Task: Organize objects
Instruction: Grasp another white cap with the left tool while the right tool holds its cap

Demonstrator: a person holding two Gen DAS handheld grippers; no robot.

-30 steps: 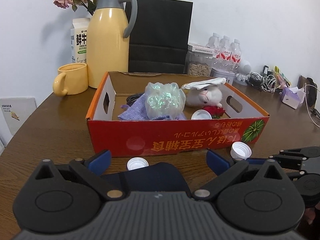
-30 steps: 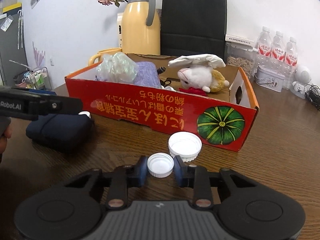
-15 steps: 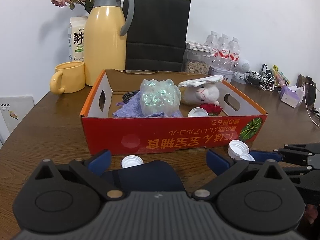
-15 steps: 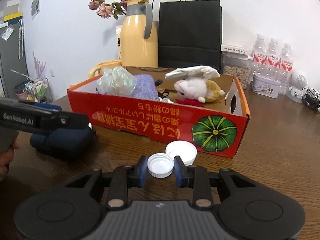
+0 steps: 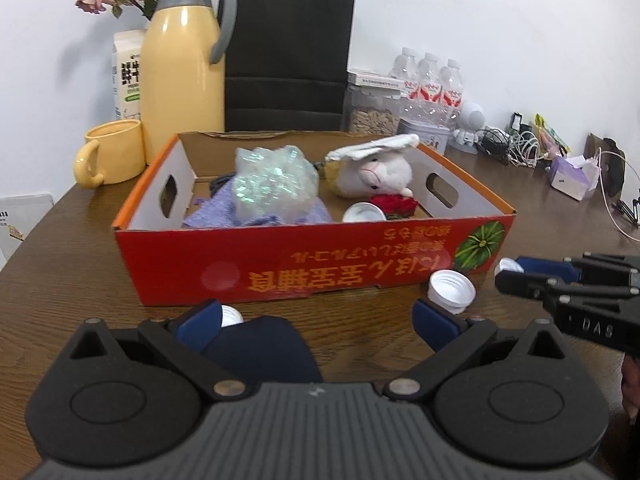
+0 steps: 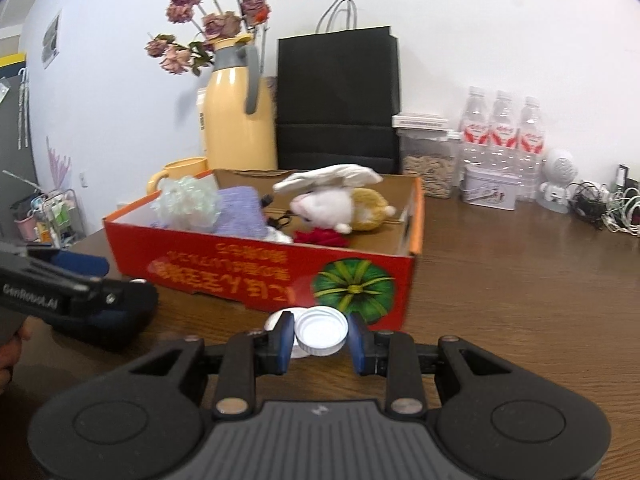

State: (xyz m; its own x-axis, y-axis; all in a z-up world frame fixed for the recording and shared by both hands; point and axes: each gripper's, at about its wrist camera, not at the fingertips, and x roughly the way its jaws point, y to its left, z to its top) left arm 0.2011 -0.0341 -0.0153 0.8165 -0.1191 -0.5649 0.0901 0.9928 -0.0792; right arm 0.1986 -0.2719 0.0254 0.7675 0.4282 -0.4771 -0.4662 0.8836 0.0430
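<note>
The right hand-held gripper (image 6: 320, 342) pinches a white cap (image 6: 321, 330) between its blue pads. The cap is up off the worktop (image 6: 520, 280). The red box (image 6: 256, 264) sits just ahead of it, so the cap must go up and forward over the near wall. The left hand-held gripper (image 5: 318, 318) is wide and holds nothing; a dark blue pouch (image 5: 260, 346) lies between its fingers. Another white cap (image 5: 452, 290) lies by the box.

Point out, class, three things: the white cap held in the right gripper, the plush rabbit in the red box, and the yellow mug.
white cap (image 6: 321, 330), right wrist view, its hollow inner face.
plush rabbit (image 5: 376, 171), left wrist view, its white head.
yellow mug (image 5: 116, 151), left wrist view, its side wall.
</note>
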